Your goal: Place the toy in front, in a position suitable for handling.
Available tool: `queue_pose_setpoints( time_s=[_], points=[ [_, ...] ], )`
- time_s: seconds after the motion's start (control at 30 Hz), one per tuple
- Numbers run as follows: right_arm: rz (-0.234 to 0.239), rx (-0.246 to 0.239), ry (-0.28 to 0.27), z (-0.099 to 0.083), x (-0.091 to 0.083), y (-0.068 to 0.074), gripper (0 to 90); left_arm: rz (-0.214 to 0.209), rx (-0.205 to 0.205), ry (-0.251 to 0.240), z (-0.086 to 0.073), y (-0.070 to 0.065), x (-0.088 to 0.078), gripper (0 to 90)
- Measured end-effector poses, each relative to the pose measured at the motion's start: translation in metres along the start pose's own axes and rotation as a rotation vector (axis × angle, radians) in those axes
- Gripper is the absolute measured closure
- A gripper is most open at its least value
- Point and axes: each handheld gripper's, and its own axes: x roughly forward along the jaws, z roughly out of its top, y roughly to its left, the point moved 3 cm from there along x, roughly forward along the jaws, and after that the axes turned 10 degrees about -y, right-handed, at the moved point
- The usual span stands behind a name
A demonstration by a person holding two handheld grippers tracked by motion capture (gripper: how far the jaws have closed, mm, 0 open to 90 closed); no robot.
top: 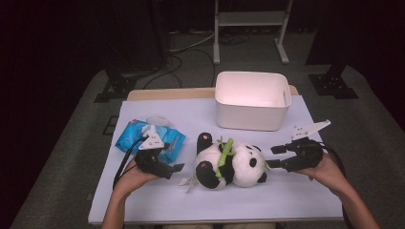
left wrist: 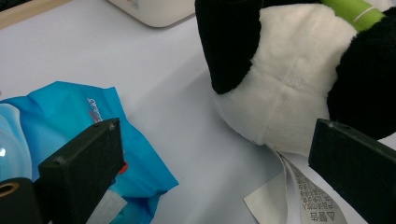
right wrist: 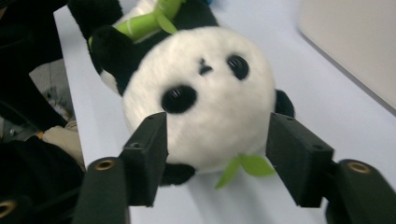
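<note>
Two grippers flank what we see on the white table (top: 157, 200), and we log items from largest down. At the far edge stands the white bin (top: 251, 100), well apart from both hands. Near the middle of the table lies the plush panda (top: 231, 164) on its back, head toward our right, a green bamboo stalk (top: 223, 157) across its chest and a printed fabric tag (left wrist: 306, 196) trailing from its rear end. To our left, a crumpled blue packet (top: 131, 136) lies flat under and beside the left gripper (top: 174, 168). We note that the left gripper's jaws stand wide apart with nothing pressed between them; the panda's rump sits just ahead of them, the tag near the jaw on the right of that view. The right gripper (right wrist: 215, 154) also has its jaws spread wide, one to each side of the panda's head; in the right gripper view we see no pad pressing the fur.
</note>
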Motion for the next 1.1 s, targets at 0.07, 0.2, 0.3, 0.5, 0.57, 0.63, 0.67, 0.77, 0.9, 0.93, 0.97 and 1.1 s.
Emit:
queue_pose_setpoints(
  time_s=[0.07, 0.2, 0.3, 0.5, 0.57, 0.63, 0.67, 0.77, 0.9, 0.93, 0.97, 1.1],
  points=[
    [-0.019, 0.028, -0.037, -0.009, -0.006, -0.005, 33.8, -0.001, -0.001, 0.003, 0.000, -0.001, 0.003, 2.7],
    [-0.035, 0.048, -0.067, -0.022, -0.010, -0.010, 32.1, -0.003, 0.002, 0.006, 0.000, -0.001, 0.004, 2.7],
    [-0.038, 0.062, -0.074, -0.028, -0.011, -0.013, 30.9, -0.005, 0.001, 0.006, 0.000, -0.001, 0.004, 2.7],
    [-0.052, 0.089, -0.090, -0.043, -0.015, -0.019, 30.7, 0.000, 0.015, 0.009, 0.005, 0.000, 0.004, 2.7],
    [-0.052, 0.093, -0.084, -0.047, -0.015, -0.020, 30.6, 0.006, 0.025, 0.010, 0.008, 0.000, 0.003, 2.8],
    [-0.061, 0.085, -0.067, -0.052, -0.014, -0.021, 30.6, 0.013, 0.033, 0.012, 0.011, 0.002, 0.002, 3.4],
    [-0.060, 0.082, -0.067, -0.053, -0.014, -0.021, 30.6, 0.016, 0.037, 0.011, 0.012, 0.003, 0.001, 4.6],
    [-0.063, 0.081, -0.062, -0.055, -0.013, -0.020, 30.0, 0.024, 0.063, 0.022, 0.019, 0.006, -0.003, 4.9],
    [-0.060, 0.065, -0.057, -0.058, -0.014, -0.017, 29.3, 0.053, 0.092, 0.035, 0.025, 0.016, -0.008, 7.0],
    [-0.062, 0.063, -0.061, -0.058, -0.014, -0.016, 29.1, 0.057, 0.093, 0.039, 0.026, 0.018, -0.010, 9.0],
    [-0.062, 0.063, -0.061, -0.058, -0.014, -0.016, 29.1, 0.058, 0.095, 0.041, 0.027, 0.020, -0.012, 9.0],
    [-0.060, 0.063, -0.058, -0.059, -0.014, -0.016, 28.8, 0.064, 0.105, 0.051, 0.028, 0.027, -0.019, 13.3]
  ],
)
